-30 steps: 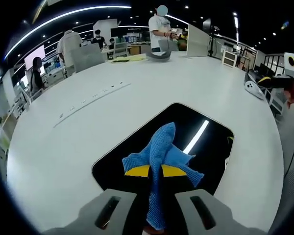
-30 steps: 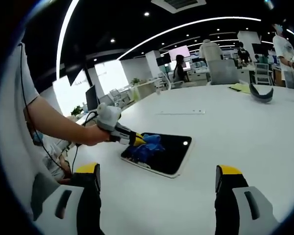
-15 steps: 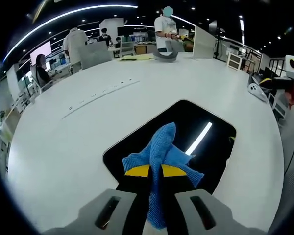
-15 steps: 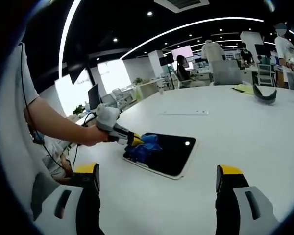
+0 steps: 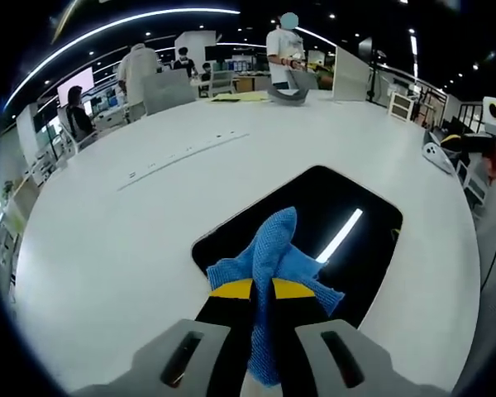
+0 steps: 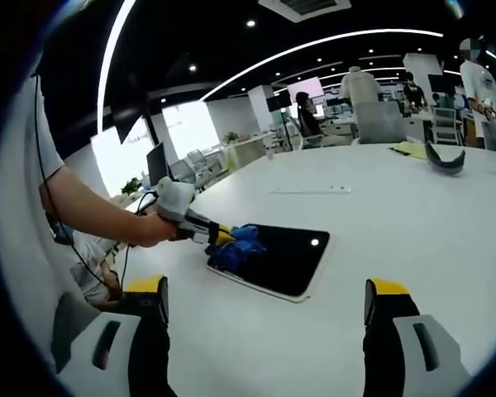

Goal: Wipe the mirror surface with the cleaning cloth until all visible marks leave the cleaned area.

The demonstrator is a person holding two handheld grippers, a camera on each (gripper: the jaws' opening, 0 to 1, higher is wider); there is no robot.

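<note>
Mirror (image 5: 347,207): lies flat on my white table (image 5: 107,248), dark glass reflecting a ceiling light strip; its long axis runs away from my left gripper, up and to the right in the left gripper view.
Cleaning cloth (image 5: 273,256): blue, bunched at the mirror's near end, resting on the glass just ahead of my jaws.
Left gripper (image 5: 262,289): clenched on the cloth's tail, nearer the mirror by far; my forearm reaches in low from the left in the right gripper view, gripper (image 6: 200,230) angled down at the glass.
Right gripper (image 6: 264,302): jaws spread, grasping nothing, hovering well apart from the mirror (image 6: 285,256).
Marks: none I can make out.
</note>
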